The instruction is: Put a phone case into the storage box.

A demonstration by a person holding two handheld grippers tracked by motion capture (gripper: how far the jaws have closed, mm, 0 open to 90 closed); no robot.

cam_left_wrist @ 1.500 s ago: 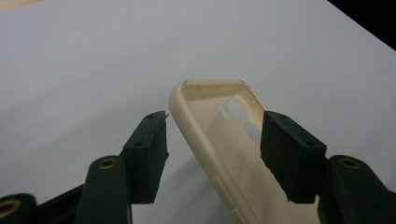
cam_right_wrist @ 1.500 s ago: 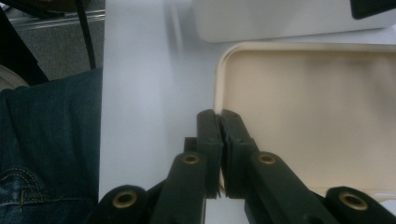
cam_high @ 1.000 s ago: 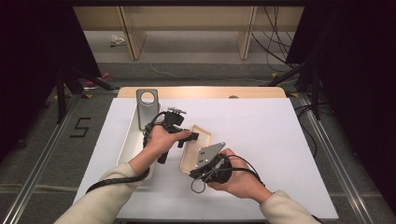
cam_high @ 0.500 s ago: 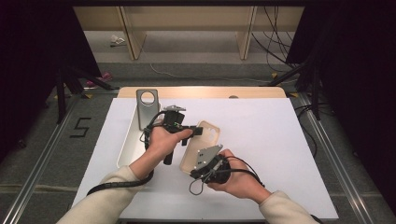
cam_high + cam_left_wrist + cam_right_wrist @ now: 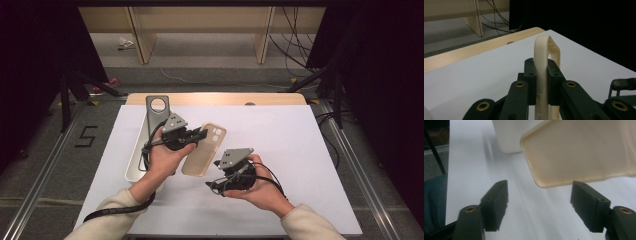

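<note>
A beige phone case point(image 5: 204, 150) hangs over the white table, open side up, its camera cut-out at the far end. My left gripper point(image 5: 202, 134) is shut on the case's long edge near that end; in the left gripper view the pads point(image 5: 530, 75) pinch the thin rim of the case point(image 5: 547, 47). My right gripper point(image 5: 216, 176) sits just short of the case's near end. Its jaws have just been opening and now stand wide apart with nothing between them point(image 5: 539, 197); the case's corner point(image 5: 579, 152) lies a little beyond the tips.
A white tray point(image 5: 136, 167) lies at the left of the table, seen as a white wall point(image 5: 511, 135) in the right gripper view. A grey metal bracket with a round hole point(image 5: 158, 107) stands at the tray's far end. White tabletop point(image 5: 310, 160) stretches to the right.
The right gripper's jaws have opened and let go of the case's near end. The left gripper has carried the case a little to the right and up.
</note>
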